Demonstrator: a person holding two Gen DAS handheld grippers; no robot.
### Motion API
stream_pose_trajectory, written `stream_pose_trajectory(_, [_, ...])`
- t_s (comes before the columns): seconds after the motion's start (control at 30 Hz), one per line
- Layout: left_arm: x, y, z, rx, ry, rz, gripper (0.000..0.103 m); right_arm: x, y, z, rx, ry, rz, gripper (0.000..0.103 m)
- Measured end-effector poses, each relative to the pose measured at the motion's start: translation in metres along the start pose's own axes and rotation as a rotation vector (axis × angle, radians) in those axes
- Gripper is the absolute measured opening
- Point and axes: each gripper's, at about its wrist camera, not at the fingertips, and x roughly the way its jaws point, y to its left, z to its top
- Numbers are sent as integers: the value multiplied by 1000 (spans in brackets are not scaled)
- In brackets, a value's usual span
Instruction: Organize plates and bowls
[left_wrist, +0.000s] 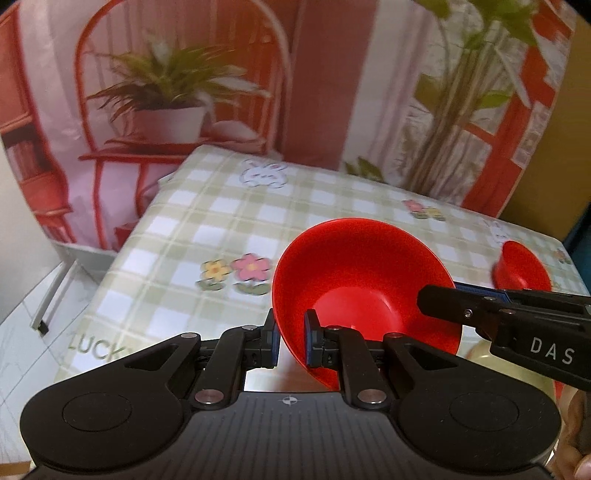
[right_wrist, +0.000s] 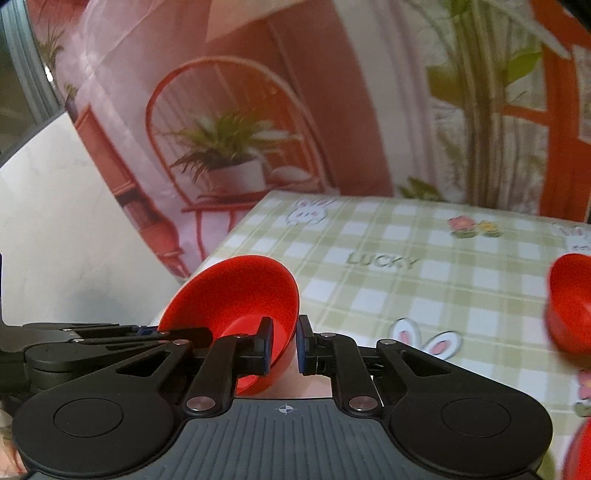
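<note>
Red bowl (left_wrist: 364, 280) fills the near middle of the left wrist view, tilted above the green checked tablecloth (left_wrist: 207, 221). The left gripper (left_wrist: 291, 341) pinches its near-left rim, jaws nearly closed on the wall. The right gripper (left_wrist: 480, 314) reaches in from the right onto the opposite rim. A second red bowl (left_wrist: 521, 267) sits far right.

From the right wrist view, the right gripper (right_wrist: 283, 345) clamps the bowl's (right_wrist: 236, 295) right rim, with the left gripper (right_wrist: 92, 339) at left.

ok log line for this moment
left gripper: shut on red bowl rim | right gripper: shut on same bowl | second bowl: on table
</note>
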Motion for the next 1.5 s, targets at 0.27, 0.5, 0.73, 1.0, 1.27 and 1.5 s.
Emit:
stream_pose_trajectory(0.27, [4,-50,4,47,-3,-37,14,-35,-41,-4,29,-59,-45,14])
stream_pose_trajectory(0.5, [5,-95,2,95,-4,-69,14,-66,-85,-11,105,-107,-63,14])
stream_pose_trajectory(0.73, [7,-138,-1,145,-4,-96,15,-91,-123,-23,162,-144,-88,14])
stream_pose_trajectory(1.0, [10,-184,-9,186,-1,-134,15,-115,-164,-37,228,-177,-112,14])
stream_pose_trajectory(1.27, [8,-215,-15,220,10,-168,16,-138,-189,-45,261,-208,-135,16])
stream_pose_trajectory(1.5, [4,-236,-21,243,18,-197,16,-157,-207,-58,276,-212,-158,16])
